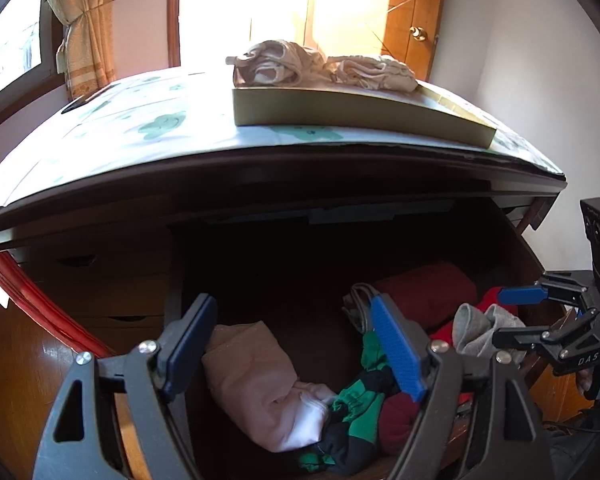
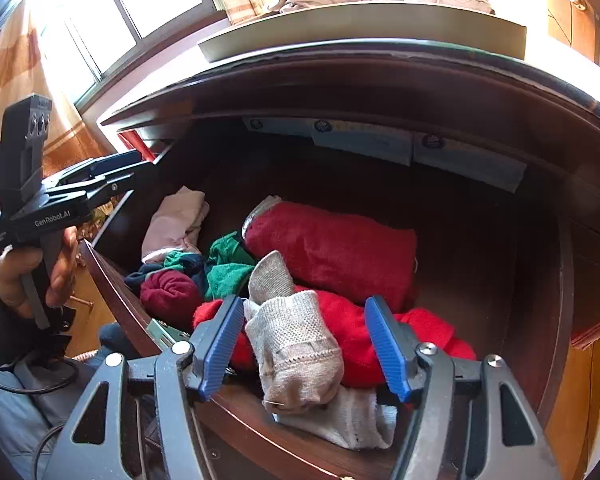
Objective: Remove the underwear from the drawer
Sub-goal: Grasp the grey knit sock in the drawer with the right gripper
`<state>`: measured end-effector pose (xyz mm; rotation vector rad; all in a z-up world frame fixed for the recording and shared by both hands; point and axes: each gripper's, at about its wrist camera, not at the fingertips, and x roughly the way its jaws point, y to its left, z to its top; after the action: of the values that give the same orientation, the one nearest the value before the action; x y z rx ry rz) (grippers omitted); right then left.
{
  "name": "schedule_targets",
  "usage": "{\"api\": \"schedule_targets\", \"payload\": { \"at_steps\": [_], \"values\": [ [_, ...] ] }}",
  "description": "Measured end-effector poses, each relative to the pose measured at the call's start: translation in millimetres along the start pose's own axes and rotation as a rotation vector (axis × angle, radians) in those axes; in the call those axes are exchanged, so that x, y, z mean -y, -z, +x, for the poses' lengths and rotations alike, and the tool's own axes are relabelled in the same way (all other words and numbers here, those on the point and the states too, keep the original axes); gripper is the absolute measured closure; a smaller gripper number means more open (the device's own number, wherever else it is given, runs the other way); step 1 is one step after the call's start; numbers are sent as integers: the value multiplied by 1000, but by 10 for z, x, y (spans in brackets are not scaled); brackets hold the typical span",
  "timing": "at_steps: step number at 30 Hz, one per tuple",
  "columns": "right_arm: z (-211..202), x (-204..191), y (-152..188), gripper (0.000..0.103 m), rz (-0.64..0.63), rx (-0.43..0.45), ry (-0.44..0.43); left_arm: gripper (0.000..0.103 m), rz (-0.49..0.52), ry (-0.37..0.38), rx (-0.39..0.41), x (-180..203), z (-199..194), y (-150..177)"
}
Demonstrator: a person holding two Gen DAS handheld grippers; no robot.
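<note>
The open wooden drawer (image 2: 112,276) holds a loose heap of clothing. At its left lies a folded pale pink garment (image 1: 256,380), with a white piece (image 1: 310,414) tucked against its near end. Just right of that sit a green and navy garment (image 1: 356,404) and a rolled maroon piece (image 2: 170,292). Further right, a folded dark red towel (image 2: 332,252) lies toward the back, with bright red cloth (image 2: 356,332) in front of it and grey socks (image 2: 296,344) draped over the red cloth at the front wall.

On the dresser top (image 1: 148,120) above, beige underwear (image 1: 320,66) lies piled on a flat box (image 1: 340,110), well apart from both tools.

The left gripper (image 1: 296,344) hangs over the pink garment with its jaws spread wide, gripping nothing. The right gripper (image 2: 300,348) is likewise spread wide, its blue pads (image 2: 388,344) on either side of the grey socks; contact cannot be made out.
</note>
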<state>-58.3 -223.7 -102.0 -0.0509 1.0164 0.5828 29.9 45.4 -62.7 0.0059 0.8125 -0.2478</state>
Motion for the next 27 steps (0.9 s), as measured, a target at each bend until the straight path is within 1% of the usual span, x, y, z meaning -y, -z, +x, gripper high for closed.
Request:
{"api": "schedule_targets", "payload": {
  "at_steps": [8,10,11,12,14,16,17,18,20,23,25,27],
  "values": [
    [134,-63,9,39,-29,-41,0,22,-9,0,-8,-9,19,2],
    [168,-60,15,49,-28,-57,-4,22,-6,1,-8,-6,21,3],
    [185,-56,17,56,-27,-64,-8,22,-5,1,-8,-3,22,2],
    [197,-53,20,59,-26,-67,-11,22,-5,2,-9,-2,23,2],
    [213,-48,25,61,-28,-75,-13,22,-4,6,-11,9,28,-1],
    [221,-54,33,66,-40,-81,-16,22,0,7,-12,27,32,-4],
    [222,-67,34,72,-50,-82,-16,22,2,9,-12,38,34,-6],
    [208,-85,35,75,-61,-75,-18,22,6,10,-12,50,38,-11],
    [152,-111,32,77,-76,-41,-11,22,17,11,-14,84,47,-23],
    [-31,-98,-15,78,-60,53,-20,22,41,8,-15,149,72,-63],
    [-164,-89,-65,78,-58,110,-5,22,59,11,-17,203,93,-100],
    [-259,-79,-115,78,-61,149,31,22,83,11,-24,269,130,-131]
  ]
}}
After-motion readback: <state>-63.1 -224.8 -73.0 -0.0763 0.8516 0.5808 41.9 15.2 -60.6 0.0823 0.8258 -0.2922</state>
